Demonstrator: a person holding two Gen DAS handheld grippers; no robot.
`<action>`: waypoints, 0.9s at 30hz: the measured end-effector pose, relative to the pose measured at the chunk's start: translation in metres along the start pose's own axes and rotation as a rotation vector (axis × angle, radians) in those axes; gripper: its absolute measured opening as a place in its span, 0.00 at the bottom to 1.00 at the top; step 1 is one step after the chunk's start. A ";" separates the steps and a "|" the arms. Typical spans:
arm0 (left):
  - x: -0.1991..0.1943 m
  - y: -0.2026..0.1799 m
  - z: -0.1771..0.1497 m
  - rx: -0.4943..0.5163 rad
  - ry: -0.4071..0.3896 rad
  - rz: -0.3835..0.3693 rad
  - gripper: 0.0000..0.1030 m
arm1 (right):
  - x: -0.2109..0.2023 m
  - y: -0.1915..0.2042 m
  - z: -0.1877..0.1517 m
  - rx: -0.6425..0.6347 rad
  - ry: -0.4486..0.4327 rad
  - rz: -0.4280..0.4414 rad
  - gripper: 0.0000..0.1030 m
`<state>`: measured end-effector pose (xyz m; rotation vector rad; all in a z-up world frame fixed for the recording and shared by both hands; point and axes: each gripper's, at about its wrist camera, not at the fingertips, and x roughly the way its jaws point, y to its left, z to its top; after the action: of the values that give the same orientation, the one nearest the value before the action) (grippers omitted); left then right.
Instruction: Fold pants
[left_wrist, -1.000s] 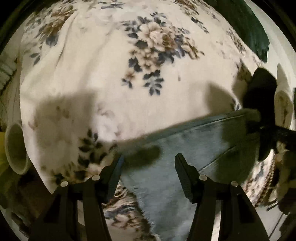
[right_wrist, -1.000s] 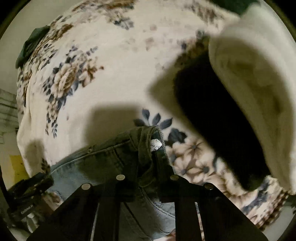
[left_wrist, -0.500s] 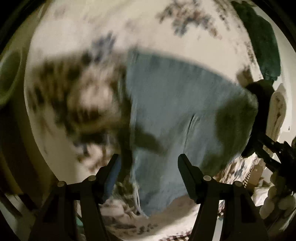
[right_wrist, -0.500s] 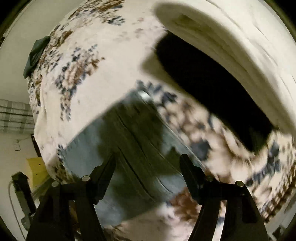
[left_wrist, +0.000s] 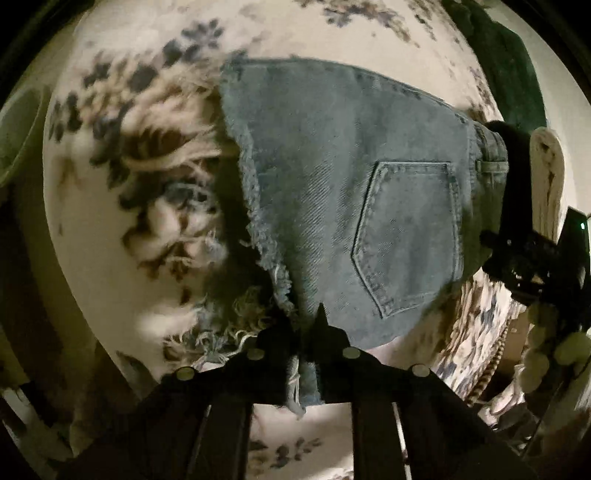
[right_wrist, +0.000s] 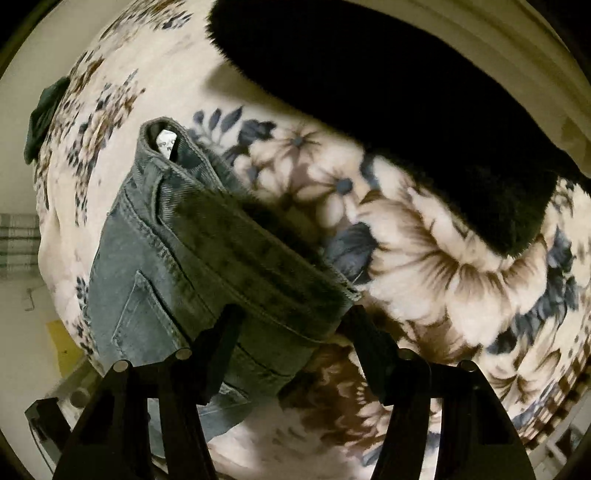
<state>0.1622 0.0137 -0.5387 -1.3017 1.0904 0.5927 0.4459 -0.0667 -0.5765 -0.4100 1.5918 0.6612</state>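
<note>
A: Starting at the left, what does the left wrist view show?

B: A cream fleece blanket printed with blue and brown flowers (left_wrist: 122, 192) covers the surface. On it lie the faded blue denim shorts with a frayed hem (left_wrist: 332, 184), back side up, one stitched back pocket (left_wrist: 406, 236) showing. The frayed edge runs down the left side of the denim toward the camera.

A: And the left gripper?

B: The left gripper (left_wrist: 306, 332) has its two black fingers pressed together on the frayed corner of the shorts nearest the camera; denim and loose threads hang out beneath the fingers.

A: Further right in that view?

B: The waistband end of the shorts, then a black fluffy cushion (left_wrist: 517, 147) beside it, with a dark green cloth (left_wrist: 513, 74) at the blanket's far edge. The other tool's black frame shows at the right margin.

A: Now the right wrist view, left first.

B: The green cloth (right_wrist: 44, 110) again at far left, then the shorts (right_wrist: 177, 240) folded double, the waistband (right_wrist: 258, 258) rising toward the camera with a white label (right_wrist: 166, 142) inside its far end.

A: The right gripper?

B: The right gripper (right_wrist: 291, 321) has its fingers spread wide, the waistband's near corner between them; I cannot tell whether either finger touches it. To the right lies the blanket (right_wrist: 443, 258), with the black cushion (right_wrist: 369, 92) above.
</note>
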 end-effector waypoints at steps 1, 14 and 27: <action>-0.001 0.003 0.003 -0.034 0.016 0.007 0.24 | 0.000 0.002 0.001 -0.006 0.004 -0.001 0.62; -0.015 0.027 -0.043 -0.455 -0.025 -0.471 0.79 | 0.024 -0.022 -0.019 0.118 0.086 0.252 0.84; 0.048 0.041 -0.034 -0.816 -0.077 -0.588 0.77 | 0.063 -0.029 -0.027 0.165 0.095 0.439 0.84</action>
<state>0.1367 -0.0194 -0.5973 -2.1712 0.3321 0.6466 0.4347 -0.0985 -0.6431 0.0366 1.8317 0.8417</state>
